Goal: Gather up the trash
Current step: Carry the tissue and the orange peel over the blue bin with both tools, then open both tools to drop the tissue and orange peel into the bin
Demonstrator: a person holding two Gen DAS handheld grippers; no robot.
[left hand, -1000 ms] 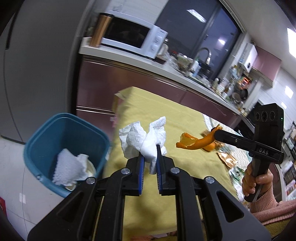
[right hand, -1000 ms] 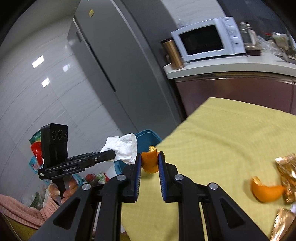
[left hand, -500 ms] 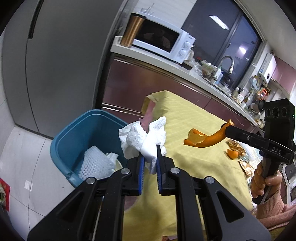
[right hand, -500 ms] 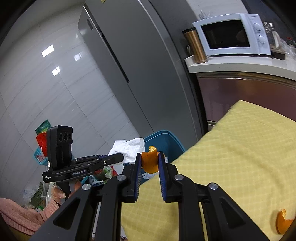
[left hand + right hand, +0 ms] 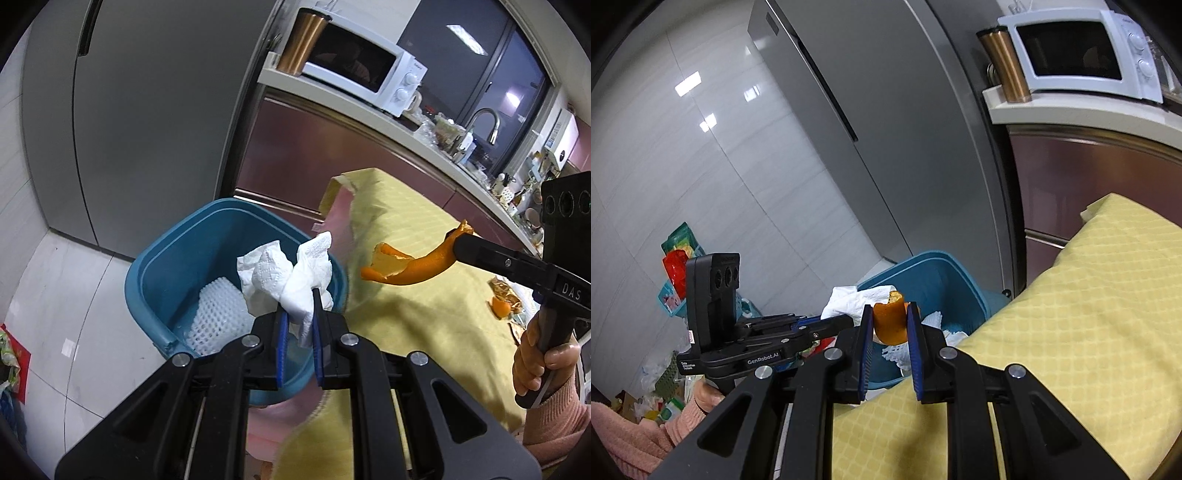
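I centre my left gripper (image 5: 297, 314), pinching the tissue (image 5: 286, 280), and right gripper (image 5: 891, 325), pinching orange peel (image 5: 890, 319), over the blue bin (image 5: 155, 258) before releasing.

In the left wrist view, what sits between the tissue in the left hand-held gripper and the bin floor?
A white foam net lies in the bin below the tissue; otherwise open air, seen in the left wrist view.

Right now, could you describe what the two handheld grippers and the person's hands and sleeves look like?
Both grippers are matte black plastic with triangular cut-outs, silver screw heads and blue pads lining the fingers. The left gripper shows white "GenRobot.AI" lettering in the right wrist view; the right gripper reads "DAS" on its side. Each carries a black block with three round lenses. The bare right hand emerges from a pink knitted sleeve.
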